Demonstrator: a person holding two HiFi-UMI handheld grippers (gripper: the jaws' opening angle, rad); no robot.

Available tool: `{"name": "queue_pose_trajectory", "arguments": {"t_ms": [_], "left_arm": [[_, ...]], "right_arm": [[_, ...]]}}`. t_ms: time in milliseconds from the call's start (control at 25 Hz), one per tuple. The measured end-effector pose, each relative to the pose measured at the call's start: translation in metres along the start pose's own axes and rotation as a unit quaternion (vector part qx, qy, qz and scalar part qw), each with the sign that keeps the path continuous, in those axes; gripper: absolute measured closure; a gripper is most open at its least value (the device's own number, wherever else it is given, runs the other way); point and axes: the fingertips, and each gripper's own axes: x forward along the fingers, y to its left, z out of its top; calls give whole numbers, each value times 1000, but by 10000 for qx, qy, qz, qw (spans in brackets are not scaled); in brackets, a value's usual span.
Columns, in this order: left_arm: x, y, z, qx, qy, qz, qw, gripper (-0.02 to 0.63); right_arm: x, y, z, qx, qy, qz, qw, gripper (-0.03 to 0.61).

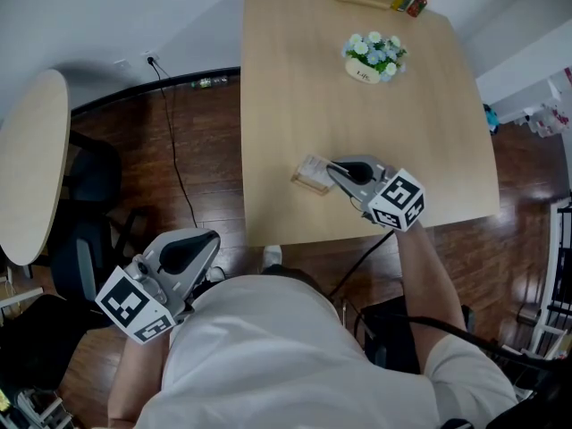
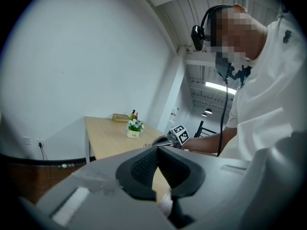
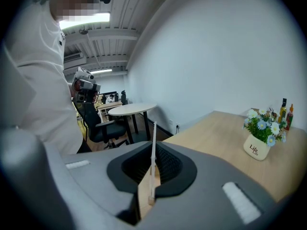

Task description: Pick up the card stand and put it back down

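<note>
Both grippers shut. Grey right gripper (image 1: pixel 332 169) clamped on card stand (image 1: pixel 311 175) of thin clear panel in pale wood base, near six o'clock edge of light wooden table (image 1: pixel 295 79); grey left gripper (image 2: pixel 157 152) empty, off at seven o'clock. Probably light, stiff, slick; best pinched low, by base.

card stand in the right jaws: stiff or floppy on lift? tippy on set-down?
Probably stiff: the card stand shows a straight thin panel edge in the right gripper. Likely light: small wooden base. Its thin upright panel may tip if set down tilted.
</note>
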Motion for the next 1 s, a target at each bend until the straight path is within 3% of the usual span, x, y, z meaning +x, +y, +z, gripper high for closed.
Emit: {"name": "queue_pose_trajectory", "arguments": {"t_ms": [1000], "left_arm": [[3, 1, -1, -58, 38, 12, 10000, 613]], "right_arm": [[9, 1, -10, -186, 216, 283, 9992, 558]]}}
